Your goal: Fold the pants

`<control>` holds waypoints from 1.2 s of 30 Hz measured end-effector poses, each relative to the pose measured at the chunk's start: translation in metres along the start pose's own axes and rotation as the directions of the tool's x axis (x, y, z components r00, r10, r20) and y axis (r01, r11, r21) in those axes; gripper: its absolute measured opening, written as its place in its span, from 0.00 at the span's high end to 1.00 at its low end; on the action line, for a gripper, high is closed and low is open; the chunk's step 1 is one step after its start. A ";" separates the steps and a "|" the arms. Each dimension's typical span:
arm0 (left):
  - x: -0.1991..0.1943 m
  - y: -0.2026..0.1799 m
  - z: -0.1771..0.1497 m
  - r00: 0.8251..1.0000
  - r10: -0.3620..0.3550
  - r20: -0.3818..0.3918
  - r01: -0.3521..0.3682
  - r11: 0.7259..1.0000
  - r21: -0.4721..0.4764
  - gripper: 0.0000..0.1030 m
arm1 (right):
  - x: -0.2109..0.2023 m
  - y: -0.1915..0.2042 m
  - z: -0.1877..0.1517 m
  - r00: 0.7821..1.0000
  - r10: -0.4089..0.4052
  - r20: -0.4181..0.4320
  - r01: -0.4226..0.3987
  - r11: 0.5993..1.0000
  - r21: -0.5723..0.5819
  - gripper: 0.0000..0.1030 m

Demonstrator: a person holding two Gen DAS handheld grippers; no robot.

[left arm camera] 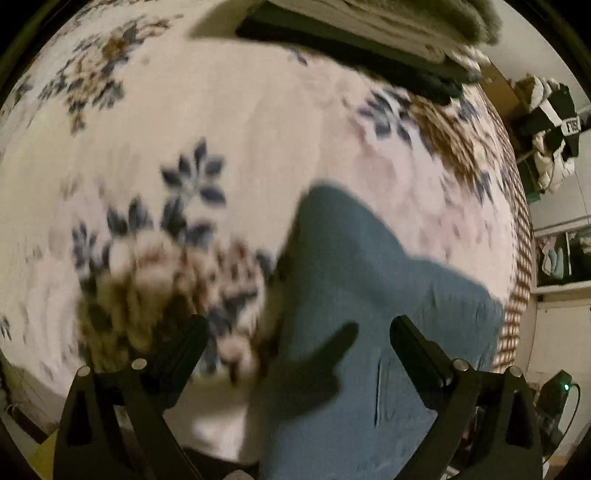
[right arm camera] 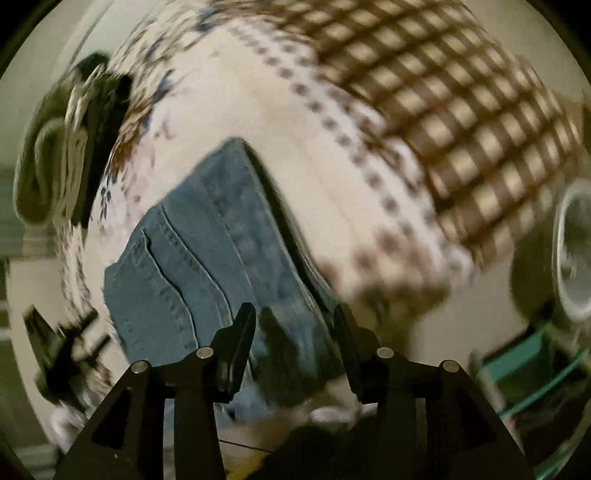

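Below us lies one pair of blue denim pants [left arm camera: 354,280] on a white bedspread [left arm camera: 229,122] printed with blue and brown flowers; both views are blurred, so fine detail is lost. From the left wrist view we count two black fingers on our left gripper [left arm camera: 297,341], spread wide with nothing between them, the left finger over the flower print and the right finger over the denim. The pants run from the middle of that view down to its lower edge, and a short dark slit shows in the cloth near the bottom. At the top a stack of folded cloth [left arm camera: 388,26] sits on the bed, and we cannot count its layers. On the far right, off the bed, clothes [left arm camera: 550,122] hang in black and white, and below them a shelf holds something pale that we cannot make out. From the right wrist view we see the pants [right arm camera: 207,258] bunched in several overlapping folds with stitched seams, lying left of centre on the bedspread [right arm camera: 332,177], whose right part carries a brown check border. Our right gripper [right arm camera: 295,332] also shows two fingers, parted and holding nothing, poised over the near edge of the denim. At the right edge stands one pale round vessel [right arm camera: 576,254], its contents hidden from us.
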State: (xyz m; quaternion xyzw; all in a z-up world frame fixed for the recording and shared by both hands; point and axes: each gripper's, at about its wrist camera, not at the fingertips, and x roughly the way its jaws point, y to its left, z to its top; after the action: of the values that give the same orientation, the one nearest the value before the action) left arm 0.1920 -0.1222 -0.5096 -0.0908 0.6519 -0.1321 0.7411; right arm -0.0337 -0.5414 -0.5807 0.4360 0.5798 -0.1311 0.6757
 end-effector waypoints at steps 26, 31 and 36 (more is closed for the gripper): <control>0.045 -0.003 -0.039 0.994 0.017 -0.104 -0.014 1.000 0.022 0.02 | 0.049 -0.031 -0.057 0.964 0.261 0.042 -0.262 0.919 0.296 0.76; 0.045 -0.007 -0.037 0.994 0.039 -0.098 -0.032 0.997 0.063 0.02 | 0.019 -0.004 -0.054 0.992 0.075 0.098 -0.086 0.989 0.117 0.81; 0.043 0.001 -0.034 0.996 -0.015 -0.093 0.016 1.000 0.012 0.02 | 0.029 -0.027 -0.046 0.974 0.226 0.020 -0.226 0.954 0.199 0.45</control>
State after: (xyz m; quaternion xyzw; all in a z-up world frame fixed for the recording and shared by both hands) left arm 0.1633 -0.1334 -0.5547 -0.0851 0.6843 -0.1461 0.7094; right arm -0.0746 -0.5141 -0.6161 0.5652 0.5110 -0.1100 0.6382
